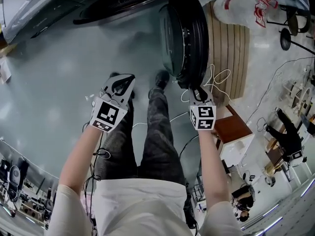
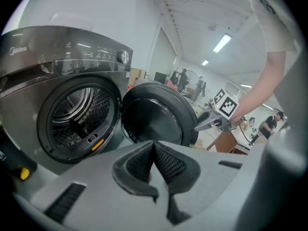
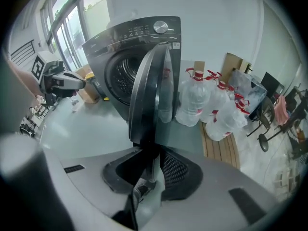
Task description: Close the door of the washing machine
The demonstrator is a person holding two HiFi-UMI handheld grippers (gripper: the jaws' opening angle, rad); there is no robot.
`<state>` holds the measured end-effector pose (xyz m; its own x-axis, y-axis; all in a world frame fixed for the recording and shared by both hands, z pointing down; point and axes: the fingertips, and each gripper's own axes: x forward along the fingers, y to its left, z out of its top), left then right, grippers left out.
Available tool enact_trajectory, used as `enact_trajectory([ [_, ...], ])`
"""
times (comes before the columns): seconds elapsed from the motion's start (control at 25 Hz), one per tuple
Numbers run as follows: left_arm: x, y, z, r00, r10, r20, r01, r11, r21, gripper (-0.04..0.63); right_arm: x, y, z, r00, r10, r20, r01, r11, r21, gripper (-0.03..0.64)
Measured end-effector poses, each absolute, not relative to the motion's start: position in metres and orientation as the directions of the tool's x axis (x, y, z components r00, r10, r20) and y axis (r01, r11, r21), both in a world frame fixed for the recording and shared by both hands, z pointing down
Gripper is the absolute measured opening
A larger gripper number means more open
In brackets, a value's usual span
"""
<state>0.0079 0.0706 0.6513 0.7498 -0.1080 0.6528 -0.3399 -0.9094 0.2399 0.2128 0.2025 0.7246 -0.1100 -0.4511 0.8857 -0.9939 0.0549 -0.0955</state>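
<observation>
The dark grey washing machine (image 2: 57,81) stands with its drum (image 2: 79,114) uncovered. Its round door (image 1: 184,36) hangs open, swung well out from the front. In the right gripper view I see the door (image 3: 151,88) edge-on, and its rim runs down between the pads of my right gripper (image 3: 153,150), which is shut on it. From above, that right gripper (image 1: 197,91) sits at the door's near edge. My left gripper (image 1: 127,80) hovers over the floor left of the door, away from it. Its pads (image 2: 166,160) meet with nothing between them.
Several large water bottles (image 3: 202,105) stand on a wooden pallet (image 1: 231,43) just right of the machine. A white cable (image 1: 216,80) loops on the floor by the door. A brown table (image 1: 234,127) is to my right. A cardboard box (image 3: 89,93) lies left of the machine.
</observation>
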Motion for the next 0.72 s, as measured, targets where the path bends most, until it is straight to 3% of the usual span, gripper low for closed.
enact_trajectory([
  [0.72,-0.088,0.050,0.660,0.722,-0.207,0.660,-0.473,-0.844,0.252,0.008,0.053,0.144,0.725,-0.250,-0.481,0.841,-0.960,0.009,-0.280,0.170],
])
